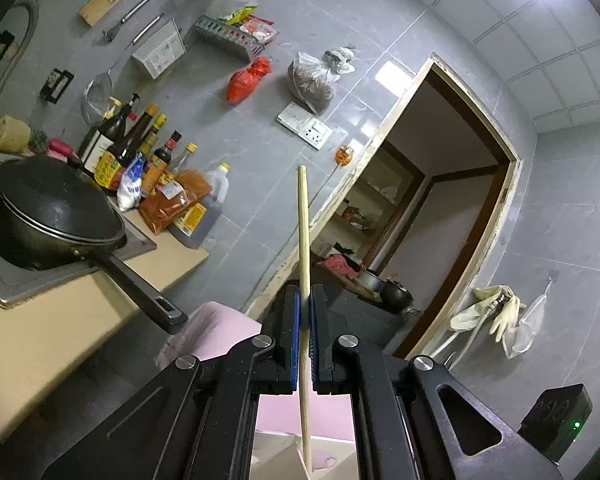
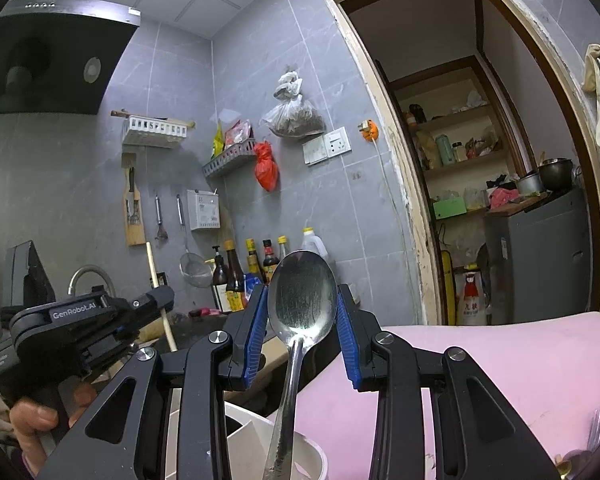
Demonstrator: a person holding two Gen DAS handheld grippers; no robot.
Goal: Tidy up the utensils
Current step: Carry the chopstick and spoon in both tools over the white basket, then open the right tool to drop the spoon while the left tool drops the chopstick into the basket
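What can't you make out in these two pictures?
- Chopstick lower end: left view, cut off by the bottom edge.
- Spoon handle end: right view, cut off below; the open right gripper hardly seems to touch it.
- Fork: right view, at the blurred edge.
- Holder: its contents are hidden.

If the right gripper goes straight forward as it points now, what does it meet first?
Probably the spoon, whose bowl stands between the open fingers of the right gripper. Beyond it come the sauce bottles and the tiled wall; depth is unclear.
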